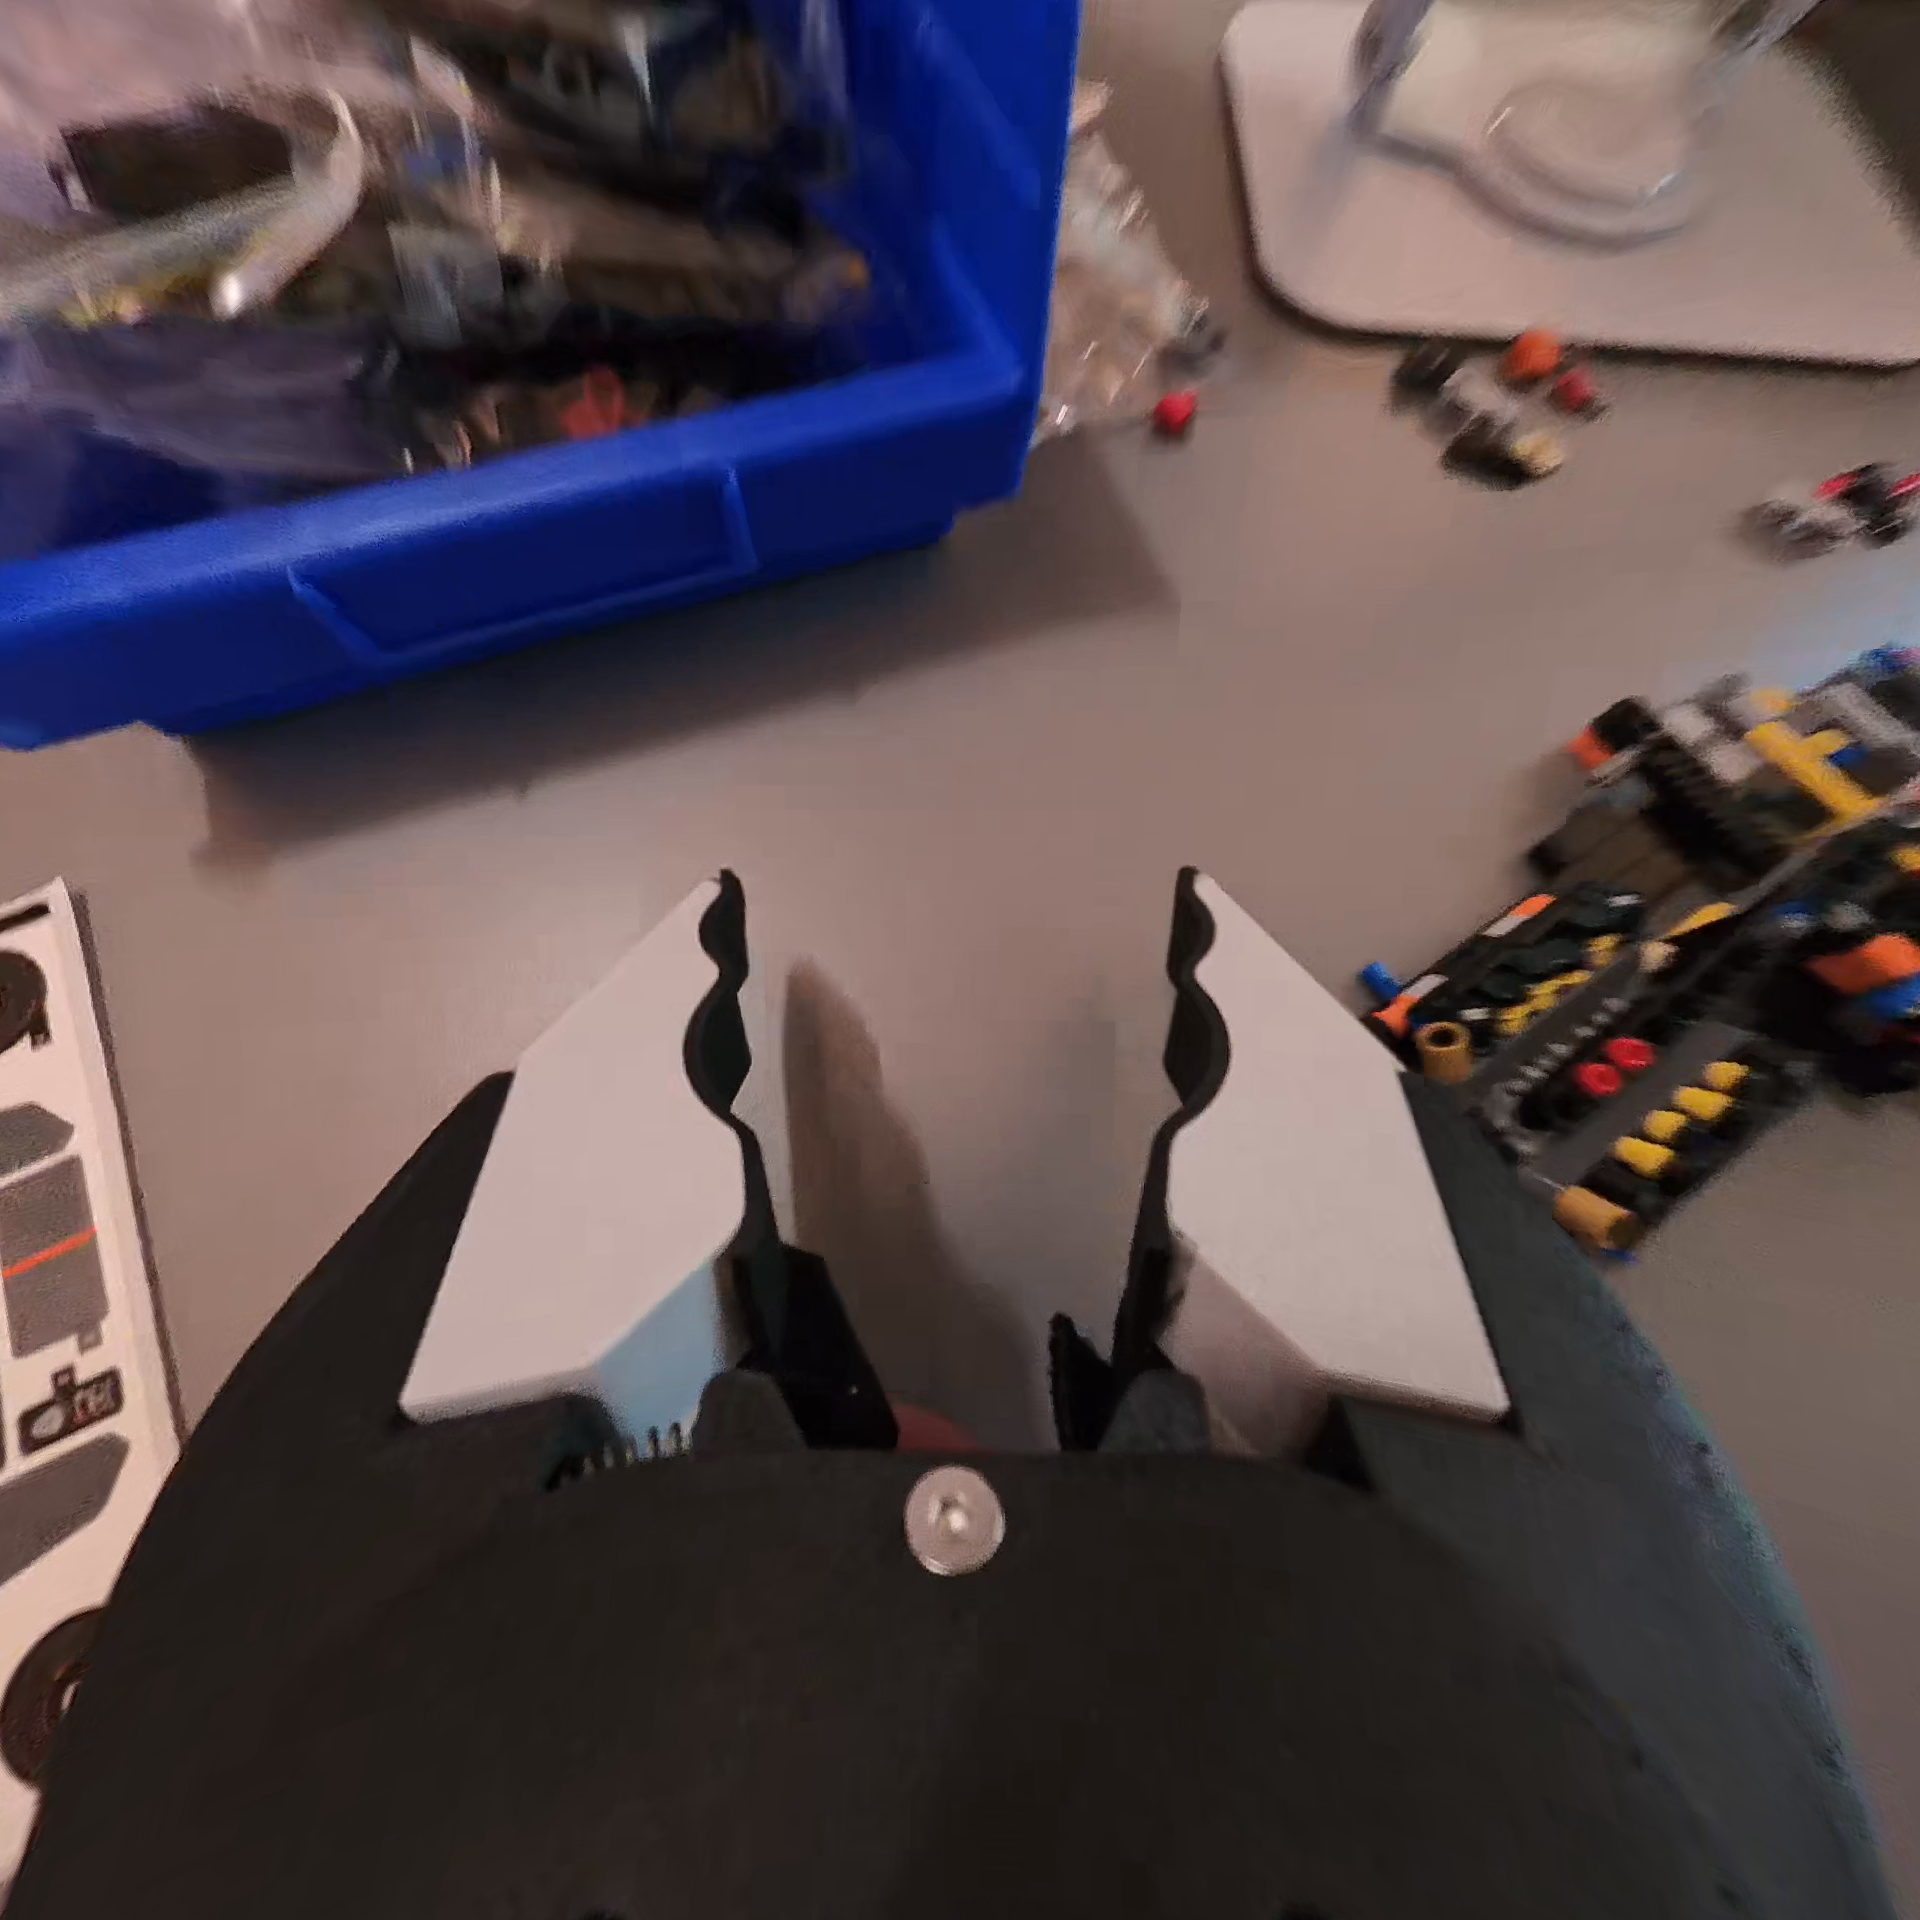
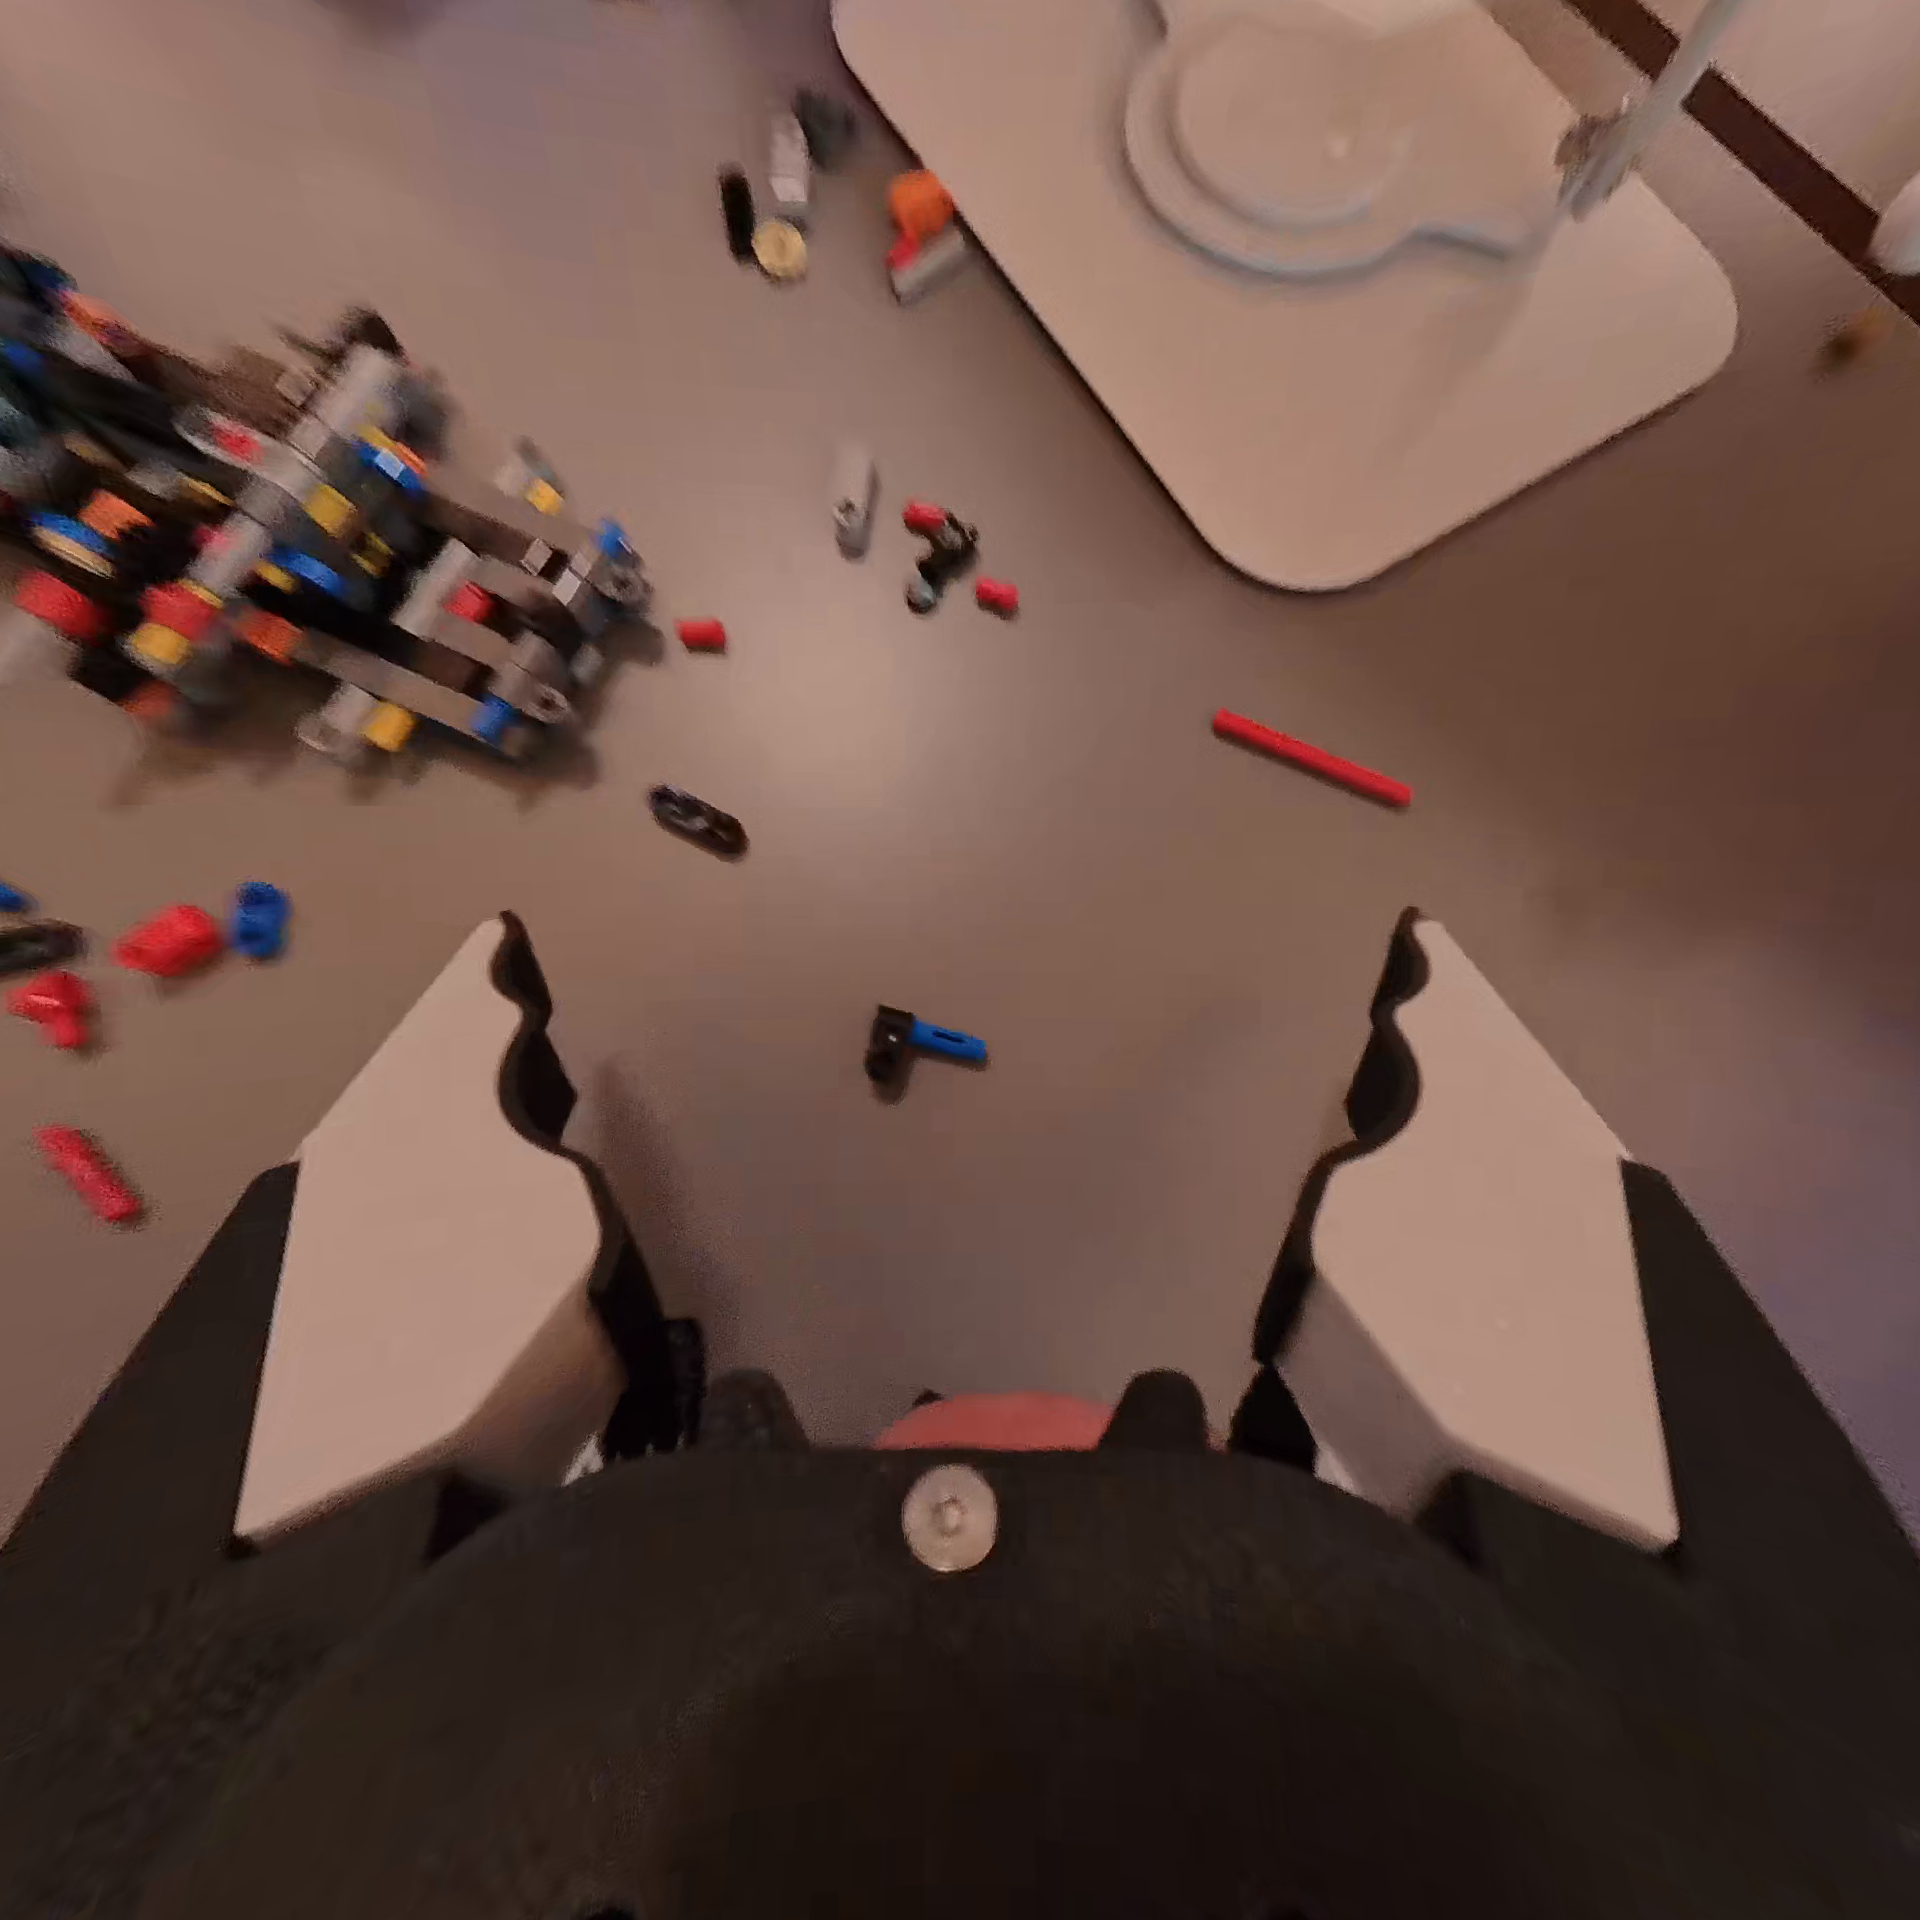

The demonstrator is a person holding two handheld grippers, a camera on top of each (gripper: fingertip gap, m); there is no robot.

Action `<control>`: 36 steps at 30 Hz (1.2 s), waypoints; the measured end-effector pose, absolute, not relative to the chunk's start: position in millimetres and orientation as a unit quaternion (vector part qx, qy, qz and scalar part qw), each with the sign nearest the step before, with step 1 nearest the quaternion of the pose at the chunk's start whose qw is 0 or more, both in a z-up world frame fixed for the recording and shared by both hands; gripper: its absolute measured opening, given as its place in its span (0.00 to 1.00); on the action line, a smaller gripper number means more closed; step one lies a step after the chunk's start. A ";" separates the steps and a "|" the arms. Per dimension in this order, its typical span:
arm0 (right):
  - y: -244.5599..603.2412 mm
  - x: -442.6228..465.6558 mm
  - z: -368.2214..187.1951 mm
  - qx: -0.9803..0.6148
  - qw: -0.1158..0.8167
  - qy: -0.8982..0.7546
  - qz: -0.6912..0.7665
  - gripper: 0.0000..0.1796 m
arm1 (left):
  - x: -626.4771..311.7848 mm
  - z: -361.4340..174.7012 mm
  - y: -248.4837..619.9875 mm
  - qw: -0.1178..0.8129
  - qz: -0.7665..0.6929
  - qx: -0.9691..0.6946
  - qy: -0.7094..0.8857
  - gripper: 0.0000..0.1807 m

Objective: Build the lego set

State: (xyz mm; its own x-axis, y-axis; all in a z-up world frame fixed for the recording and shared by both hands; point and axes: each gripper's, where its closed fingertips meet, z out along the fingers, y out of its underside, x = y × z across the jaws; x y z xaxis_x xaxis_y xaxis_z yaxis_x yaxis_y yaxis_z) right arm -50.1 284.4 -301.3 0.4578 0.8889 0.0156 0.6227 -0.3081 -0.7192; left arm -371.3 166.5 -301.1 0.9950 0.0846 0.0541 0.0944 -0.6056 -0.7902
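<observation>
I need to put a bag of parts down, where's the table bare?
Bare table lies between the blue bin and the left gripper, and right of the red axle below the white stand base. It is crowded around the half-built model.

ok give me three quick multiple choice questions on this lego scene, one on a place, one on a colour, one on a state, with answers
1. In the right wrist view, what lies between the right tongs?
A. a black piece with a blue pin
B. a yellow wheel
C. a green plate

2. What colour is the bin of bagged parts?
A. red
B. blue
C. white

3. The left tongs are:
A. shut on a brick
B. open, holding nothing
C. out of view

Answers: 1 A, the black-and-blue piece sits on the table in the gap; 2 B, its walls are blue; 3 B, bare table shows between the fingers.
</observation>
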 end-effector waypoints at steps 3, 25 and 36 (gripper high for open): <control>279.3 -55.4 -285.2 -0.775 0.348 -0.471 0.237 0.72 | -358.4 -280.0 165.2 0.474 -0.050 -0.879 -0.028 0.37; 238.8 -90.3 -256.5 -0.629 0.371 -0.627 0.271 0.18 | -267.5 -169.7 156.1 0.635 -0.258 -0.717 0.129 0.00; 245.2 -75.9 -296.8 -0.633 0.326 -0.672 0.206 0.13 | -237.1 -149.8 173.3 0.629 -0.317 -0.692 0.159 0.69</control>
State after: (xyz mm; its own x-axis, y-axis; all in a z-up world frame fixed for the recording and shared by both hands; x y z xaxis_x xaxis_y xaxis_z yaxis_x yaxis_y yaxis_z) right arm -75.9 245.2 -296.8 0.0131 0.9840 0.1774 0.7159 0.1147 -0.6888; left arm -237.1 173.3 -149.8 0.7484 -0.6188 0.2387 0.1793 -0.1576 -0.9711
